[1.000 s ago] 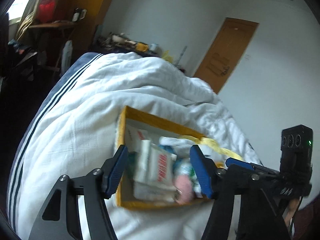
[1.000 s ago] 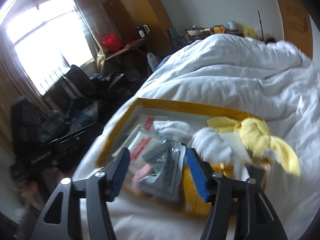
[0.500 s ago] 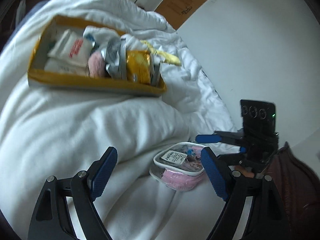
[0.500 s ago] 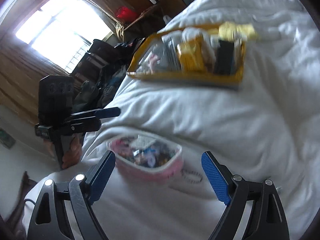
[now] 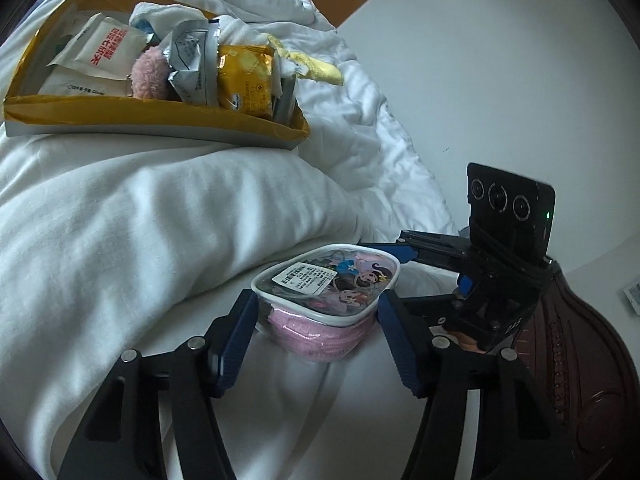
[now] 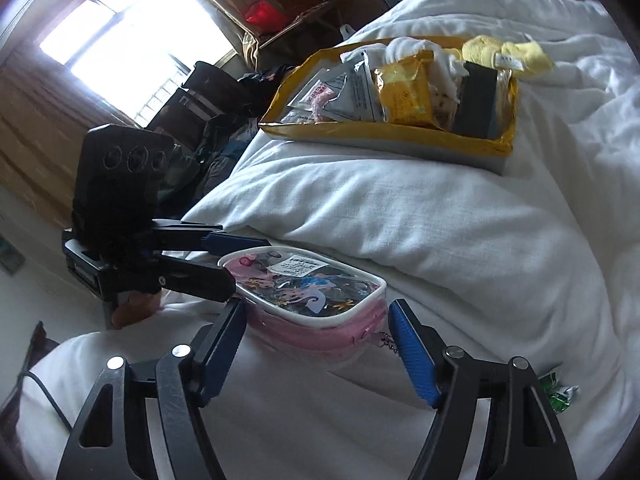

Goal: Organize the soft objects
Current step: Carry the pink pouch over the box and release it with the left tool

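- Both grippers have come closer to the pink pouch since half a second ago; before, it lay ahead of the fingers with a gap, and now it sits between them.
- Yellow box is at the far left in the left wrist view, a shallow cardboard tray with a grey outer wall, on the puffy white duvet.
- Inside it stand crinkled foil packets, a glossy yellow packet and a fluffy pink ball; a soft yellow cloth hangs over its far side.
- The pouch is rounded, with a clear plastic top that shows cartoon figures and a white label, white piping and a pink zip band below.
- Left gripper is spread wide, its blue ribbed pads on either side of the pouch; whether they touch it I cannot tell.
- Right gripper is also spread wide, its fingers on either side of the near end of the pouch.
- In the right wrist view, the left gripper comes at the pouch from the left side.
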### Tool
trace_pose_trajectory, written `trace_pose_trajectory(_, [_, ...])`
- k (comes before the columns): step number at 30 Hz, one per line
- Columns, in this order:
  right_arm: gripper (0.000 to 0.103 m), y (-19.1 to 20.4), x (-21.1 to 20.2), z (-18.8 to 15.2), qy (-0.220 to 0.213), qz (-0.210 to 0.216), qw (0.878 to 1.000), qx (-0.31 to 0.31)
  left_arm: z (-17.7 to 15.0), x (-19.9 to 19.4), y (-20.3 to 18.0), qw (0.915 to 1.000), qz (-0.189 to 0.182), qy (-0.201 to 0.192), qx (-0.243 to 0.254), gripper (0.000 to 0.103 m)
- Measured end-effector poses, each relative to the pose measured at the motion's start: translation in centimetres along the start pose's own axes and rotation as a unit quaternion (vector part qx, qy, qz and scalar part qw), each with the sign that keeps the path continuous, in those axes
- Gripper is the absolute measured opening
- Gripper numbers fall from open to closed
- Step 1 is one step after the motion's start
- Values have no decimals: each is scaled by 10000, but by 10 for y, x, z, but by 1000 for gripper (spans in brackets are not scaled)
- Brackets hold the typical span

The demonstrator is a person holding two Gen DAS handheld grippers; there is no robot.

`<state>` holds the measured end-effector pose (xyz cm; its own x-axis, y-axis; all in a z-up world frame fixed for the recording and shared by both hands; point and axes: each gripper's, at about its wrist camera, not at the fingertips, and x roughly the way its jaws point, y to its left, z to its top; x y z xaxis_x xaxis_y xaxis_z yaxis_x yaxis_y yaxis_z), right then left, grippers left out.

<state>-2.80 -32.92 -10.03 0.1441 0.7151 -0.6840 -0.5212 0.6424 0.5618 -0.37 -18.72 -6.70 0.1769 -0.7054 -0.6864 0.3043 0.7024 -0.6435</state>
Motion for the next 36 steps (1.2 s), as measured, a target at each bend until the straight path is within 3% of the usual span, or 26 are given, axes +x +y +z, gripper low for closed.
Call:
trace_pose_trajectory(6, [70,13,-7,2,-200,-71,9995,-232,0,-21,-4,9995,-106,-301,76,62])
trace_pose_trajectory(12, [68,45,-19,16,-592,-270,9948,-788,16,-64,-17,9938,66,-1068,291,62])
trace_pose_trajectory(18, [68,74,-16,69,-1253,-690,9792,-1439,64,-101,-4,9805,398,-1896,341,62])
trace_pose_trajectory(22, [68,75,9,116,-1379,-781,9759,-1501,98,-112,20,9682,766,-2357,355,62])
trace_pose_trajectory(26, [68,73,39,157,-1521,-1074,9701,-1553,124,-101,55,9660,1097,-2340,86,62])
trace_pose_trajectory(30, [68,61,65,188,-1499,-1184,9731,-1287,143,-95,94,9643,968,-2450,-284,62])
trace_pose_trajectory(34, [68,49,97,202,-1275,-1422,9746,-1170,145,-75,121,9646,1172,-2301,-543,62])
trace_pose_trajectory(36, [68,46,100,202,-1224,-1549,9741,-1107,139,-80,121,9602,1268,-2404,-641,62])
